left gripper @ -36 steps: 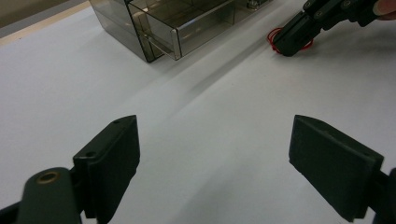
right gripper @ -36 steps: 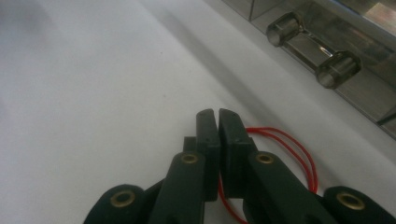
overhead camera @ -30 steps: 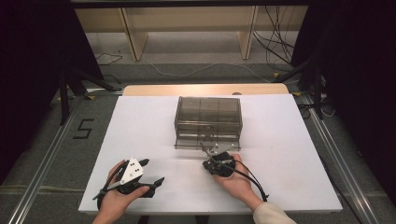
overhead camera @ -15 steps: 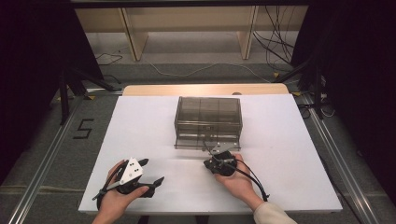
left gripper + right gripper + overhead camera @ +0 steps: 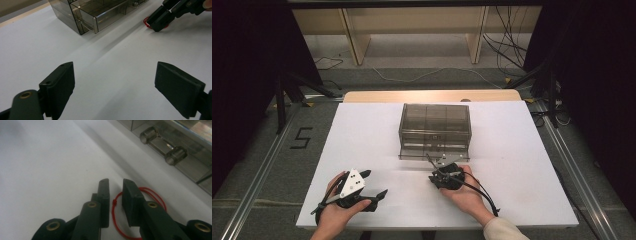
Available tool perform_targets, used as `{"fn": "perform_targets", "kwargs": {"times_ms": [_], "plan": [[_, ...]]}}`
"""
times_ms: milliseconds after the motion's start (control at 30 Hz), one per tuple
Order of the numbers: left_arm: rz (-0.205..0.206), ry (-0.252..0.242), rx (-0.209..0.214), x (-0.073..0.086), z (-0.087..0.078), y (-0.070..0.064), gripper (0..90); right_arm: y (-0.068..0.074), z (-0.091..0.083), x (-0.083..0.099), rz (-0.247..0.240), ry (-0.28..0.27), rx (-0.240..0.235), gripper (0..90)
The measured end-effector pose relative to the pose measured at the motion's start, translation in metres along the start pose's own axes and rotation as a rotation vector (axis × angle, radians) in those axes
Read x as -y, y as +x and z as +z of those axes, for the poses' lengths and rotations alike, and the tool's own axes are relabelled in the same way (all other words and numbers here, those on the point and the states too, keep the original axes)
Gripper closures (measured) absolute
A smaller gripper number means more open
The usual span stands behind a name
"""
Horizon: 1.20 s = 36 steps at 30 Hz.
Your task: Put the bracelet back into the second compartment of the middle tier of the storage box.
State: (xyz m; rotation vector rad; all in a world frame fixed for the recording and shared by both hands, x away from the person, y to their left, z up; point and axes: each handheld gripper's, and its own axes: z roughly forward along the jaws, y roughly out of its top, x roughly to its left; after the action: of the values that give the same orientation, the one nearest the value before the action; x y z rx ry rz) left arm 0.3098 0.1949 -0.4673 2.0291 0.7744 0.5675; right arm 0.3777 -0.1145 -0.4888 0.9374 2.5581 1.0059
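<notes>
Black fingers [image 5: 104, 202] — brass screws, trailing cable, cream sleeve [image 5: 502, 231].

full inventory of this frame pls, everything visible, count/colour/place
drawer box: 1, smoky clear plastic, middle of the table, bottom drawer pulled out toward the person
drawer handle: 1, clear bar on two round posts, front of the open drawer
string loop: 1, red, on the table before the drawer, at the right gripper's tips
table: 1, white top, wooden far edge
shelf frame: 1, light wood, on the floor behind the table
cables: several, black and white, floor beyond the table
floor mark "5": 1, black, left of the table
left gripper: black, near left, jaws wide open
right gripper: black, jaws nearly closed over the string
</notes>
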Motion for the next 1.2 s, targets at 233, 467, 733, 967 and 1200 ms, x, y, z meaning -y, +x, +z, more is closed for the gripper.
{"fn": "perform_targets", "kwargs": {"times_ms": [233, 467, 733, 967, 1200], "plan": [[0.002, -0.001, 0.000, 0.000, 0.000, 0.000, 16.4, 0.001, 0.001, 0.001, 0.015, 0.009, 0.010, 84.8], [0.006, -0.004, 0.000, -0.001, 0.000, -0.001, 16.4, 0.001, 0.001, 0.001, 0.048, 0.007, 0.005, 88.8], [0.006, -0.009, 0.001, 0.000, -0.001, 0.000, 16.4, -0.003, -0.001, 0.002, 0.075, -0.024, -0.017, 89.1], [0.008, -0.011, -0.001, -0.001, -0.002, -0.001, 16.4, -0.005, -0.009, 0.000, 0.085, -0.059, -0.021, 89.1], [0.008, -0.011, -0.001, 0.000, -0.001, 0.000, 16.4, -0.006, -0.014, -0.001, 0.089, -0.074, -0.021, 89.1]]}}
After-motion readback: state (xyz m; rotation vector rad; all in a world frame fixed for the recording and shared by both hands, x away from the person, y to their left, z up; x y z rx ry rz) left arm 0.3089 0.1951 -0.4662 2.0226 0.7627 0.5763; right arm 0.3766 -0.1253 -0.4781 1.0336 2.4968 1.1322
